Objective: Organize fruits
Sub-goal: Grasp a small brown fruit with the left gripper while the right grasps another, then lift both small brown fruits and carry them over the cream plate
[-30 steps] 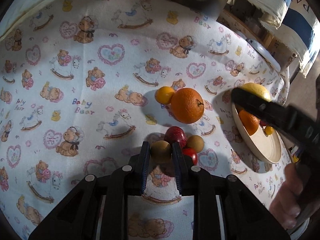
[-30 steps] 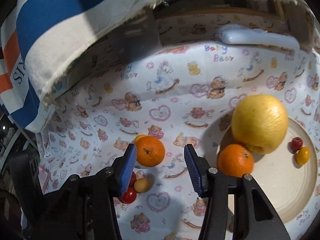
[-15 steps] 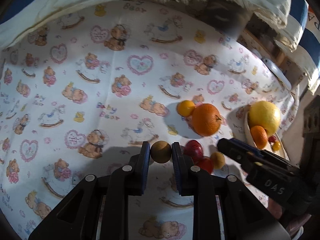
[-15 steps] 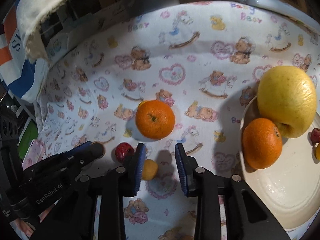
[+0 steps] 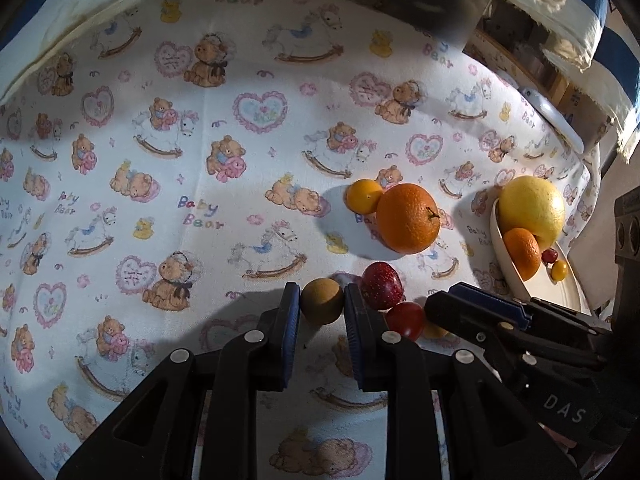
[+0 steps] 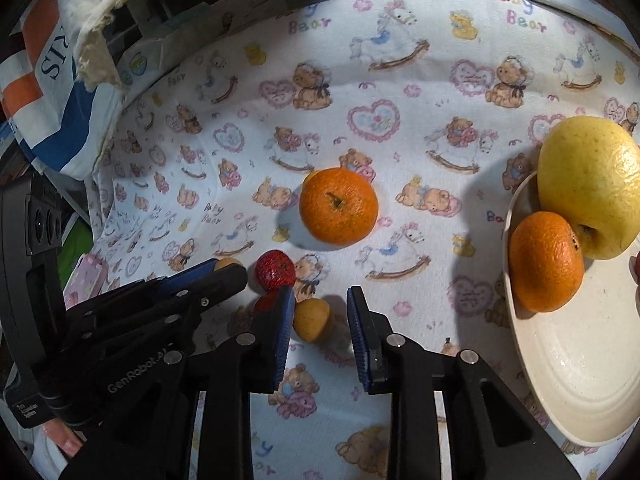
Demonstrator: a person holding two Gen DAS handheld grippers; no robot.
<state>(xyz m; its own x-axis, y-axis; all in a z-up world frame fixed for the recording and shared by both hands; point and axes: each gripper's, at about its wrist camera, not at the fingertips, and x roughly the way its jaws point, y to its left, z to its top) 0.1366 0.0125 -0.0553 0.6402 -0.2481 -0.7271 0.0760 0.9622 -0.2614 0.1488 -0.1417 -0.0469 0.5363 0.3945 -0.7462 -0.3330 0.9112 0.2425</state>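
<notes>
My left gripper [image 5: 322, 300] is shut on a small brown round fruit [image 5: 322, 307], held just above the cloth. Right beside it lie a dark red fruit [image 5: 382, 286], a cherry tomato [image 5: 406, 320] and a small yellow fruit [image 6: 312, 319]. My right gripper [image 6: 320, 304] is low over that yellow fruit with its jaws narrowed. The fruit sits against the left pad, and a gap shows at the right pad. A large orange [image 6: 339, 212] and a small yellow-orange fruit [image 5: 363, 196] rest farther back. The cream plate [image 6: 560, 360] holds a big yellow fruit [image 6: 588, 184] and a tangerine [image 6: 546, 266].
Two tiny fruits, one red [image 5: 549, 255] and one yellow [image 5: 559, 269], also lie on the plate. Striped fabric [image 6: 60, 92] and boxes crowd the far edge. A white flat object [image 5: 554, 120] lies at the back right. The two grippers [image 5: 480, 306] are close together.
My right gripper came down from near the plate to the cluster of small fruits, and its jaws narrowed. The left gripper kept its hold on the brown fruit and lifted it slightly off the cluster.
</notes>
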